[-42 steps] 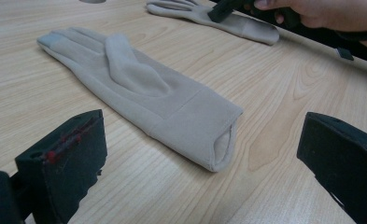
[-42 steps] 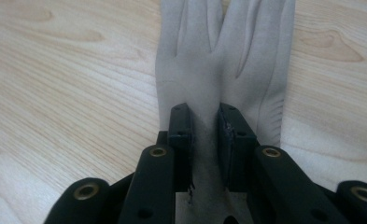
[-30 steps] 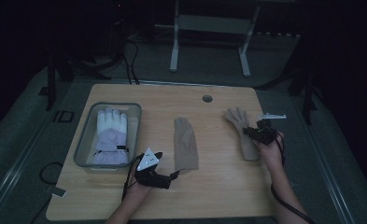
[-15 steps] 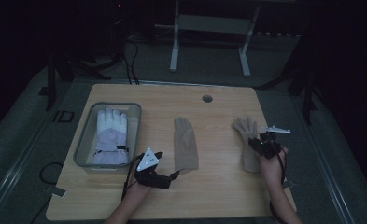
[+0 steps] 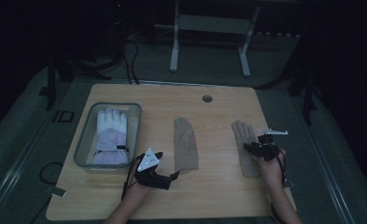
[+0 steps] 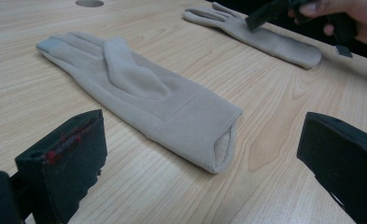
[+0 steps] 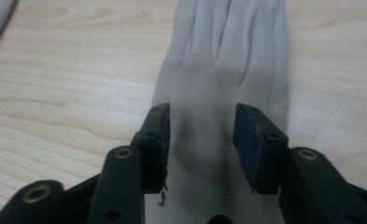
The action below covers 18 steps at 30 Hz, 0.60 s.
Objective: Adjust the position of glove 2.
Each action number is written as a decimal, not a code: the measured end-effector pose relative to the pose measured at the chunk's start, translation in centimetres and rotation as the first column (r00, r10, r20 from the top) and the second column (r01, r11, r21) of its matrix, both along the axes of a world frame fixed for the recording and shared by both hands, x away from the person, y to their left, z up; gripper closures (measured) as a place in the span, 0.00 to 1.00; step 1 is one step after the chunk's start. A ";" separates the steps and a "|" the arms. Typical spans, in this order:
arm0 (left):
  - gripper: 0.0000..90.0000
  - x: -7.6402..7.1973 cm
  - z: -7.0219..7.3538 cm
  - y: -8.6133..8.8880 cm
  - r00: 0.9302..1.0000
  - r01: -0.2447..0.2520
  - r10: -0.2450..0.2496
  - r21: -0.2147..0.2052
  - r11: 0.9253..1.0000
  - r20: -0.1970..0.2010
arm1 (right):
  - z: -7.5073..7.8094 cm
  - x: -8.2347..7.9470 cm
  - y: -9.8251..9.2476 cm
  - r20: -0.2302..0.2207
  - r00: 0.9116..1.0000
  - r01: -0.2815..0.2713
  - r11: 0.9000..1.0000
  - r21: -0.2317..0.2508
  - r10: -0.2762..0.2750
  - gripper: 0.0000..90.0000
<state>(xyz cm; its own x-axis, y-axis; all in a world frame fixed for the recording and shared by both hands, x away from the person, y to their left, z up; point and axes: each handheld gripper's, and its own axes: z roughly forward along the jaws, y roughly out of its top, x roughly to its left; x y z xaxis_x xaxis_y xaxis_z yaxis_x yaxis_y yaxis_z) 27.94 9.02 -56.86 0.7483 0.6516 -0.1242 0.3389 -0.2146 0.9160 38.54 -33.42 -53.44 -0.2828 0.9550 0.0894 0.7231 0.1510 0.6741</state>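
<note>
Two beige gloves lie flat on the wooden table (image 5: 218, 196). The middle glove (image 5: 186, 142) (image 6: 139, 93) has its cuff toward me. My left gripper (image 5: 167, 164) (image 6: 204, 135) rests low just short of that cuff, open wide with nothing between the jaws. My right gripper (image 5: 250, 147) (image 7: 201, 135) hovers over the back of the right glove (image 5: 241, 133) (image 7: 228, 51). Its jaws have just been opening. They stand partly apart above the fabric and the pads do not press on it. In the left gripper view, the right gripper (image 6: 265, 14) sits over the far glove (image 6: 284, 46).
A grey bin (image 5: 85, 147) at the left holds a white and lavender padded glove (image 5: 111, 135). A round cable hole (image 5: 207, 98) sits near the table's far edge. Beyond the table stand a metal frame (image 5: 209, 28) and dark floor.
My right hand drew back along the right glove toward the near edge, and that glove shifted a little nearer and straighter. The left gripper and the middle glove kept still.
</note>
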 end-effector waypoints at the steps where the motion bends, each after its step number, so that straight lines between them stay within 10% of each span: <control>1: 0.02 0.0 0.0 0.0 1.000 0.001 -0.001 -0.001 1.000 -0.001 | 0.3 0.1 -0.1 0.015 1.000 -0.020 1.000 -0.007 0.020 0.60; 4: 0.02 0.0 0.0 0.0 1.000 0.002 -0.002 0.000 1.000 -0.001 | 0.8 0.4 -0.3 0.044 0.997 -0.066 0.997 -0.034 0.068 0.59; 12: 0.02 0.1 -0.1 0.2 1.000 0.001 -0.001 -0.011 1.000 -0.011 | 1.4 1.5 -0.9 0.032 0.941 -0.324 0.926 -0.194 0.336 0.51; 18: 0.02 0.1 0.0 0.2 1.000 0.004 -0.004 -0.020 1.000 -0.004 | 0.0 2.1 -1.9 -0.013 0.935 -0.351 0.921 -0.168 0.354 0.51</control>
